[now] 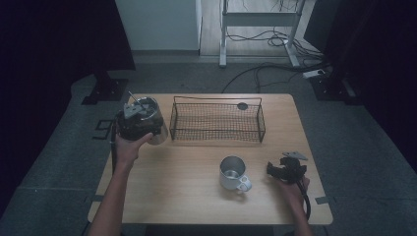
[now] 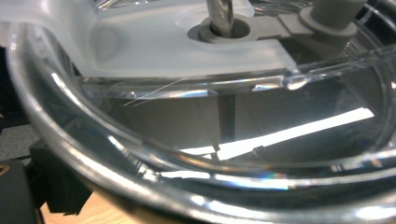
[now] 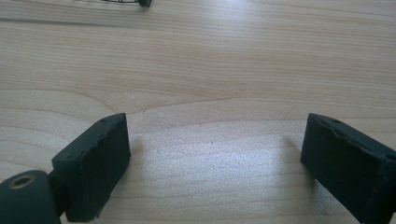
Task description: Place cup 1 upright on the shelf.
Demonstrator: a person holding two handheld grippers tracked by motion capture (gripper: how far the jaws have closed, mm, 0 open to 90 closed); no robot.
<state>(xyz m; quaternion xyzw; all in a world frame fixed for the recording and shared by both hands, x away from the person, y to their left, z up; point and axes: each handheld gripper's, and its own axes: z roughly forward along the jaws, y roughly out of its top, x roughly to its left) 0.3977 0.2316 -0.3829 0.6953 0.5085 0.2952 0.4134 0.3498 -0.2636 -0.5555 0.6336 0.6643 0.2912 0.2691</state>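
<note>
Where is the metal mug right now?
In the high view, the metal mug stands on the table's right half, in front of the wire basket, left of the right gripper.

The high view looks forward and down over the whole table; both gripper views sit very close (right one skimming the same tabletop, left against a clear jug).

Lab: black curtains, floor cables (tangled).
</note>
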